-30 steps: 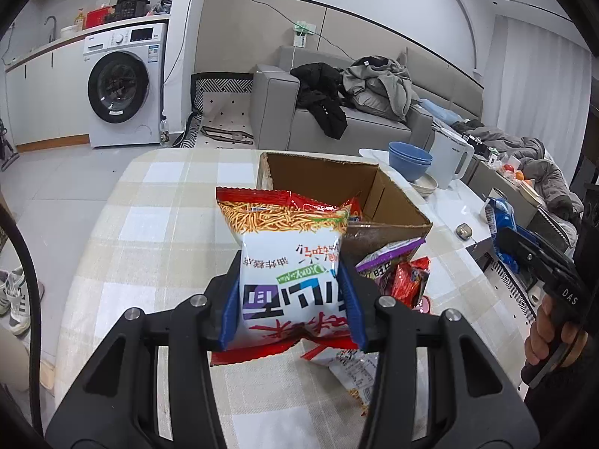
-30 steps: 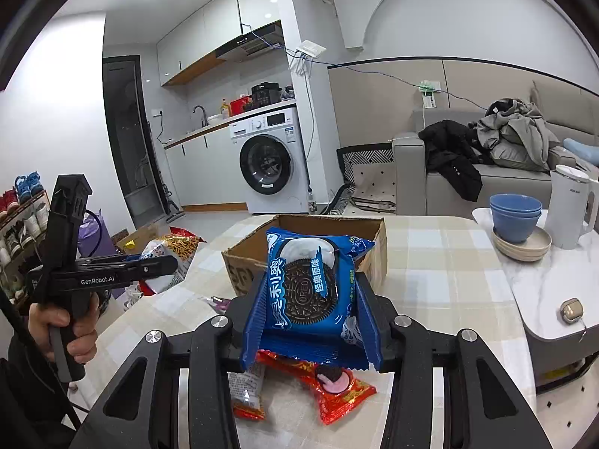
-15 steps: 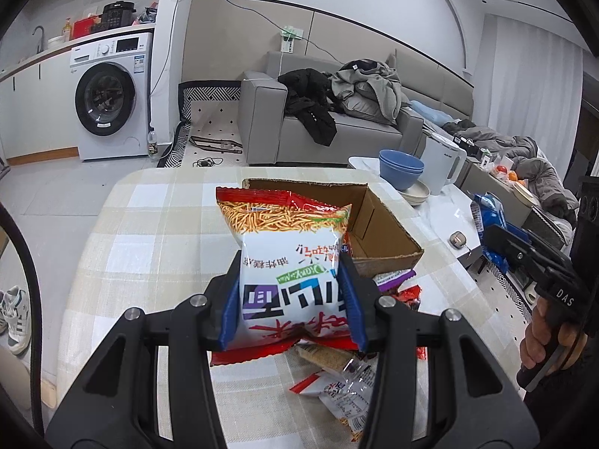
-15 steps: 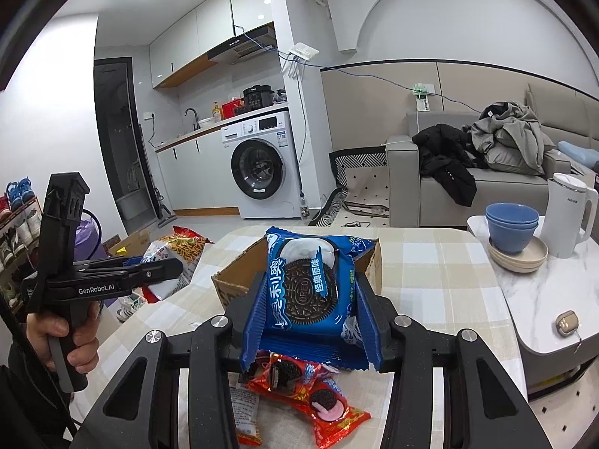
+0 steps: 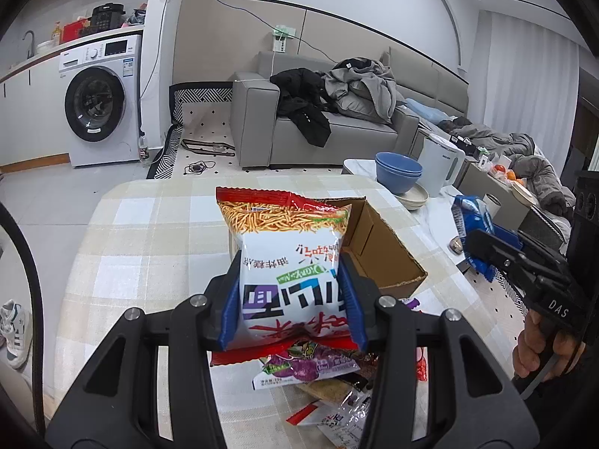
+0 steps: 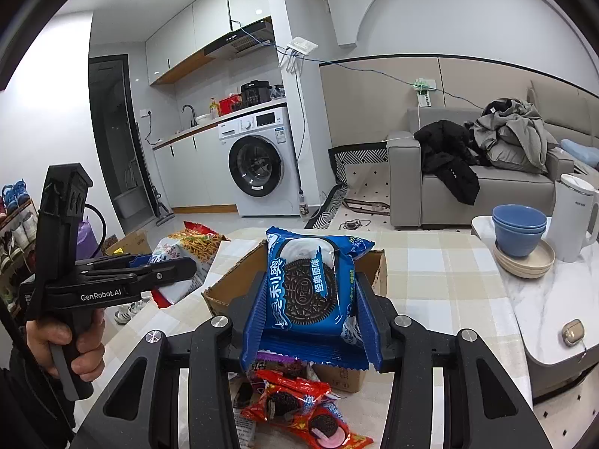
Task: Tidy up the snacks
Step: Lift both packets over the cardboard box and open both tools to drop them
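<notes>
My left gripper (image 5: 290, 295) is shut on a red and white noodle snack bag (image 5: 288, 258), held in the air in front of an open cardboard box (image 5: 378, 247) on the checked tablecloth. My right gripper (image 6: 310, 316) is shut on a blue Oreo pack (image 6: 309, 284), also lifted, with the same box (image 6: 378, 265) just behind it. Below both grippers lies a pile of loose snack packs: a purple pack (image 5: 310, 364) and red Oreo packs (image 6: 303, 408). Each gripper shows in the other's view, the right gripper (image 5: 483, 249) and the left gripper (image 6: 176, 267), held by a person's hands.
A side table (image 6: 543, 299) to the right carries blue bowls (image 6: 518, 228) on plates, a white kettle (image 6: 574, 217) and a small round case (image 6: 572, 331). A grey sofa (image 5: 329, 127) with clothes and a washing machine (image 5: 99, 101) stand beyond the table's far edge.
Both grippers have risen and pulled back with their packs; the box looks smaller and farther in both views, and more of the loose snack pile shows beneath them.
</notes>
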`<state>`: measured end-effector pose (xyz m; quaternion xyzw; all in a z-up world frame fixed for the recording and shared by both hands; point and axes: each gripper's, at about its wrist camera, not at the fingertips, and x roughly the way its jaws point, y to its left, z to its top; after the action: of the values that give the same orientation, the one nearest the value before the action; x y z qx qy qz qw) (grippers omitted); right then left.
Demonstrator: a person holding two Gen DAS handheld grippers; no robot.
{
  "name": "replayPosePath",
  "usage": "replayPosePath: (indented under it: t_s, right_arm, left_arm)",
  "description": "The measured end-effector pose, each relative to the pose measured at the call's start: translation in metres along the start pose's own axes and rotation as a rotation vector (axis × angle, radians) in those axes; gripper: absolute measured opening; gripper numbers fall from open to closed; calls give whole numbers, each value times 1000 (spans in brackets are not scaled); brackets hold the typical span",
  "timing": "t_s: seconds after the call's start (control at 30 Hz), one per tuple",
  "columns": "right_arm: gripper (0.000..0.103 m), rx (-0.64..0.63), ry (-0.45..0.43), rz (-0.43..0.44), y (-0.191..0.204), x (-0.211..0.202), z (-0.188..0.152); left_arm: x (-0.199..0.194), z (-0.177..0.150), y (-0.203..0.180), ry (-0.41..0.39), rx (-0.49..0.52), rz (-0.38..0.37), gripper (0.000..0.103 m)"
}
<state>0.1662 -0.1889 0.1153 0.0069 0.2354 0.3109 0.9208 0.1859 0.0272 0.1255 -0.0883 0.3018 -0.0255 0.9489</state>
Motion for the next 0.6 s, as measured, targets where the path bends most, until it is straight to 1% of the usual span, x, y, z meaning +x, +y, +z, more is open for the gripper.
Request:
replayPosePath:
  t_s: [0.6]
  right_arm:
    - [45,-20,60,6,9,46,3]
  left_arm:
    - [68,26,-9,45,28,-3,43]
